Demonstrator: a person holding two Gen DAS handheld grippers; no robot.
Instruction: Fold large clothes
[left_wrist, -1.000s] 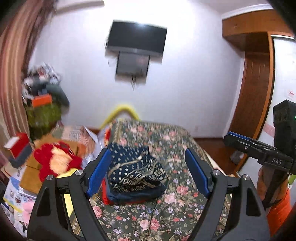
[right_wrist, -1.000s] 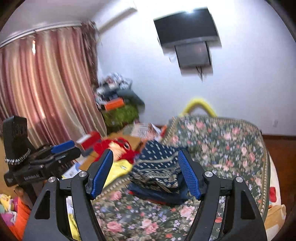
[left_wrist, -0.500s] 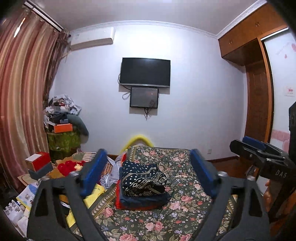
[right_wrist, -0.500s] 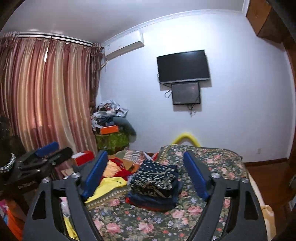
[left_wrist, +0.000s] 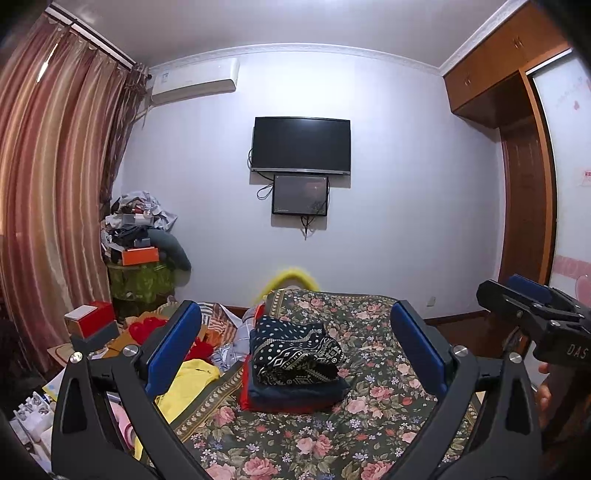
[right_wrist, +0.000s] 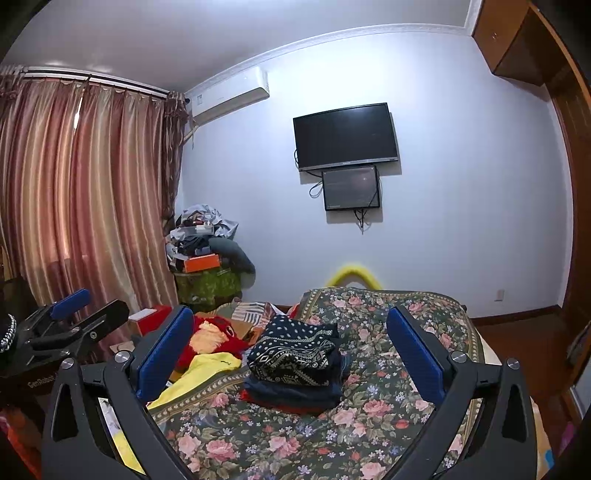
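On the floral bedspread (left_wrist: 369, 417) sits a folded stack of dark patterned clothes (left_wrist: 295, 363), bare cloth around it; left gripper (left_wrist: 295, 350) and right gripper (right_wrist: 291, 354) hover spread wide, holding nothing.

Left hand-held gripper (left_wrist: 295, 350) jaws wide apart, level; right hand-held gripper (right_wrist: 290, 349) likewise, both holding nothing.

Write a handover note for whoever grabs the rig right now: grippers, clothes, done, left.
Left gripper: open, empty, raised above the bed. Right gripper: same.
Folded stack on the floral bedspread: patterned navy garment on top, plain navy below, red at the bottom.
Unfolded pile off the bed's left edge: yellow garment, red garment.
Done: three pieces stacked.
Left: probably the yellow garment next.
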